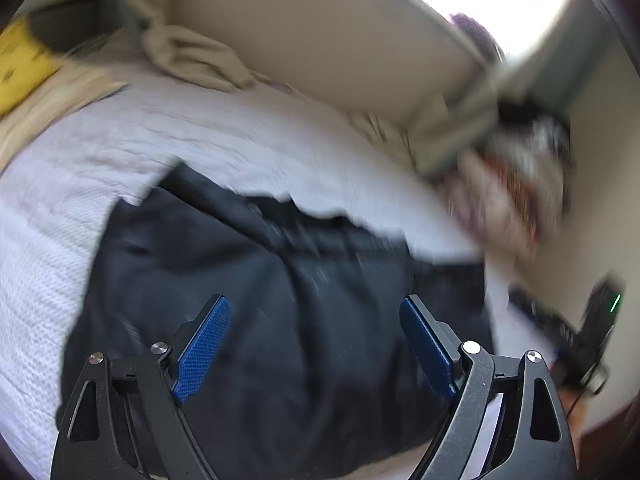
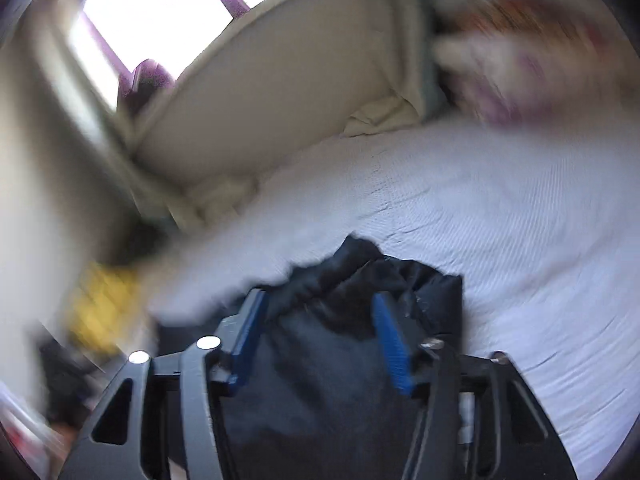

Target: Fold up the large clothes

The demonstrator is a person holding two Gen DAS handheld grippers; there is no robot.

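A dark navy garment point(image 1: 248, 280) lies bunched on the white textured bedspread point(image 1: 52, 248). In the left wrist view my left gripper point(image 1: 314, 308) hovers over the middle of the garment, its blue pads point(image 1: 204, 344) far apart and nothing pinched between them. In the right wrist view the same dark garment point(image 2: 340, 344) rises in a crumpled peak on the bedspread point(image 2: 500, 216). My right gripper point(image 2: 320, 300) stands over it with its jaws partly apart; cloth shows between the pads point(image 2: 392, 340), which do not visibly press on it. Both views are blurred.
A beige padded headboard point(image 1: 320, 40) runs along the far side of the bed, with beige pillows point(image 1: 192, 60) against it. A yellow item point(image 1: 16, 68) lies at the left, a patterned heap of cloth point(image 1: 512, 184) at the right. A bright window point(image 2: 152, 12) is behind.
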